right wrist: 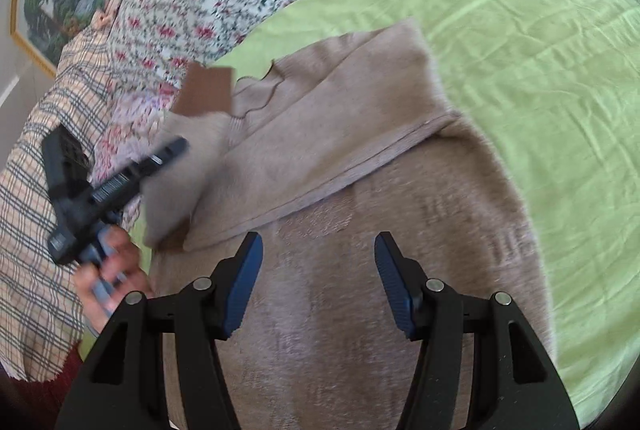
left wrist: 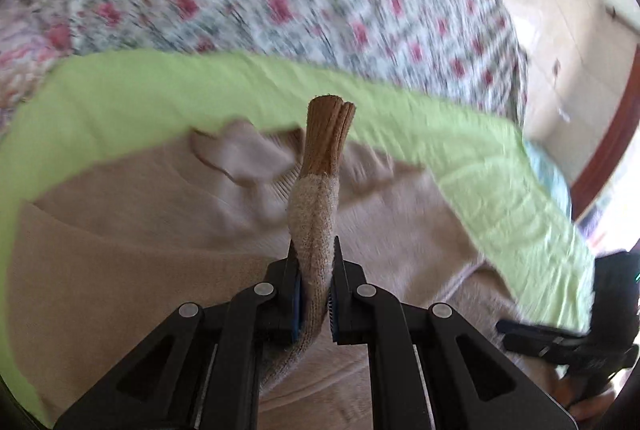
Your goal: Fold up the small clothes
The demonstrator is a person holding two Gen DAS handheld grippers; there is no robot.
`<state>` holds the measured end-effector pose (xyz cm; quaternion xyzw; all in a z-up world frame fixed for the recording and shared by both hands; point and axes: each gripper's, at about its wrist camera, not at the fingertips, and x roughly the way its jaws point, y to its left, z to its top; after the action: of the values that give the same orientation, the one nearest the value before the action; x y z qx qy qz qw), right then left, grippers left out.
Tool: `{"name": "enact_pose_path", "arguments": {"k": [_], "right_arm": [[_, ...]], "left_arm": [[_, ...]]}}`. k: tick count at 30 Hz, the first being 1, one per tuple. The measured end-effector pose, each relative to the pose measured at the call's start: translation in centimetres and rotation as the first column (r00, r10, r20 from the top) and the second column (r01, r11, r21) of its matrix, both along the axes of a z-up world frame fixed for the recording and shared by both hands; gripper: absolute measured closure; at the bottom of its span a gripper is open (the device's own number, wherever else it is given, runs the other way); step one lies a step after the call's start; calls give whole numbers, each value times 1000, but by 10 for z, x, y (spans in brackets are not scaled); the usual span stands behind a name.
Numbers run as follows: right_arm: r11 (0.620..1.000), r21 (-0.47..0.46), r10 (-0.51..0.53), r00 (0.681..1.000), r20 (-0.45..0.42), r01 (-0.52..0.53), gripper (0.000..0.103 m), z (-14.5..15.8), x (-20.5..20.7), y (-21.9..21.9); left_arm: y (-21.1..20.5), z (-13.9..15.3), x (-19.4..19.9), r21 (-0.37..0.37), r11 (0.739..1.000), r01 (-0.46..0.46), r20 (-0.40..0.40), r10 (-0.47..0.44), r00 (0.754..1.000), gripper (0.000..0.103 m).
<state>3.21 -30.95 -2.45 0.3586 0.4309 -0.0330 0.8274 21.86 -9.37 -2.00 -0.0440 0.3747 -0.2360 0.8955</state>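
Left tool (left wrist: pixel 314 294) clamps sleeve (left wrist: pixel 320 189), right tool (right wrist: pixel 319 282) gapes empty over sweater (right wrist: pixel 340 310)

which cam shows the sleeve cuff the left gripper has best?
Left wrist: the sleeve with its brown cuff sits sharp and centred, pinched in the left gripper's shut jaws. Right wrist shows only a blurred brown cuff beyond the sweater's edge.

Sleeve (left wrist: pixel 318 213) (brown-cuffed) pinched in left tongs (left wrist: pixel 316 290)
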Motion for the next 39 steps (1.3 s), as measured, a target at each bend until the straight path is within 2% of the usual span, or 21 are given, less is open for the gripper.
{"name": "enact_pose_path", "arguments": {"k": [3,5,7,8,9,13,15,17,19,21,25,28,30,31,32,33,34,37,39], "right_arm": [[1000,11,-12,1000,6,12,44,0,4,-5],[1000,18,-17,1000,11,17,44,0,11,-7],[1000,28,-14,1000,16,14,44,0,20,-6],[999,31,-14,1000,19,13,44,0,26,-5],[999,37,-14,1000,21,13,44,0,32,-4],[997,81,-13,999,38,10,44,-6,61,0],[995,97,-27,999,24,25,44,-14,75,0],[992,108,-58,998,-3,58,44,-24,82,-3],[990,96,-103,994,-23,104,44,-31,82,-8],[987,82,-136,991,-13,137,44,-33,80,-14],[984,95,-149,989,-3,149,44,-41,83,-16],[987,121,-114,993,23,110,44,-44,89,-14],[991,123,-60,997,39,54,44,-44,97,-9],[993,114,-29,999,45,24,47,-43,101,-6],[996,88,4,999,46,-8,57,-40,105,-2],[998,58,34,998,48,-37,88,-33,107,1],[998,44,42,998,56,-44,97,-26,107,2],[1000,-19,14,988,156,-11,97,21,90,-13],[996,-79,-28,987,160,41,97,41,82,-29]], "left_arm": [[-17,-20,3,39,999,24,-38,-23,999,92],[-17,-27,-1,41,999,24,-53,-21,998,85],[-9,-28,-7,22,999,28,-73,-26,997,71],[-5,-27,-13,23,999,23,-76,-21,997,57],[0,-25,-19,23,1000,17,-73,-15,997,48],[32,-16,-55,42,999,-8,-43,10,999,43],[56,-12,-71,54,997,-51,-33,53,998,43],[91,-11,-85,66,990,-123,-25,125,992,42],[126,-12,-94,108,968,-225,-7,227,974,41],[160,-18,-94,155,935,-319,-1,323,946,41],[195,-37,-68,224,892,-393,-73,418,906,41],[199,-49,-52,246,884,-397,-102,431,896,41],[194,-51,-45,271,876,-399,-83,434,897,41],[191,-51,-42,284,872,-398,-74,434,898,41],[190,-51,-40,294,868,-400,-66,436,898,41],[187,-50,-35,300,864,-404,-61,440,896,41],[187,-50,-32,300,860,-412,-58,448,892,41],[190,-45,-26,301,842,-447,-50,482,875,41],[193,-45,-27,297,832,-469,-52,504,862,41]]}}
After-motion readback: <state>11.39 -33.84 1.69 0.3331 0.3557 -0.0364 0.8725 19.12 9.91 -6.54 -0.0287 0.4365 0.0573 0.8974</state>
